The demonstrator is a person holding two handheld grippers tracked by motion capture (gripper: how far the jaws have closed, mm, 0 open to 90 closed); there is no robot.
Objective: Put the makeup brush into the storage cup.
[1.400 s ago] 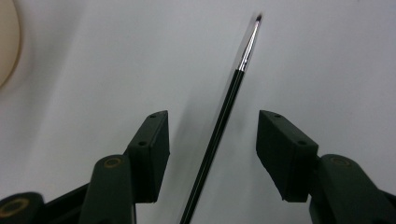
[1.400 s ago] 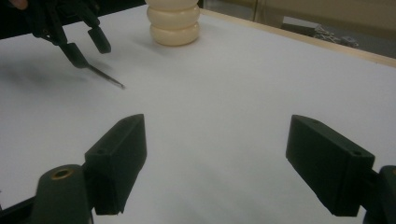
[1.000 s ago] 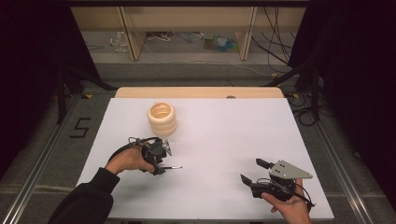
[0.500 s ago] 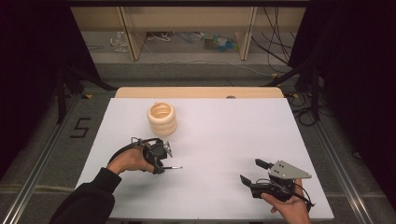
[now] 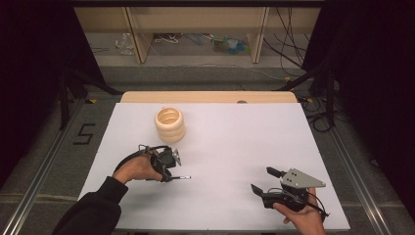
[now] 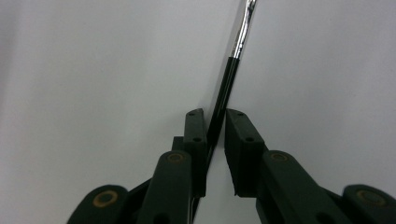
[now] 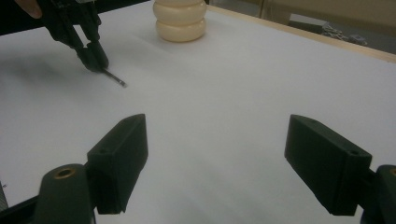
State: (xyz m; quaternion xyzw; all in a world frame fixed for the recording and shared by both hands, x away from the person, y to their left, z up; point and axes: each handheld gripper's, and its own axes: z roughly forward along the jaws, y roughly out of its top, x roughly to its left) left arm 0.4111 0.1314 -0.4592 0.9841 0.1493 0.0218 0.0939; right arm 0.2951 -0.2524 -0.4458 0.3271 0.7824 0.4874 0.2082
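i see my left gripper [image 6: 216, 135] nearly closed around a thin black rod with a silver tip [image 6: 229, 79], over the white worktop [image 6: 93, 70].

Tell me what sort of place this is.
Probably a lab or recording workspace, not a home: a table under a plain white sheet ringed by dark curtains, loose cables across the floor behind it, and a handheld left gripper and right gripper with cameras aboard.

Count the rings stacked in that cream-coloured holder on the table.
3. The ringed holder shows three bulging rings, one atop another, standing upright at the table's far left, beyond the left tool. The right gripper view cuts off its top.
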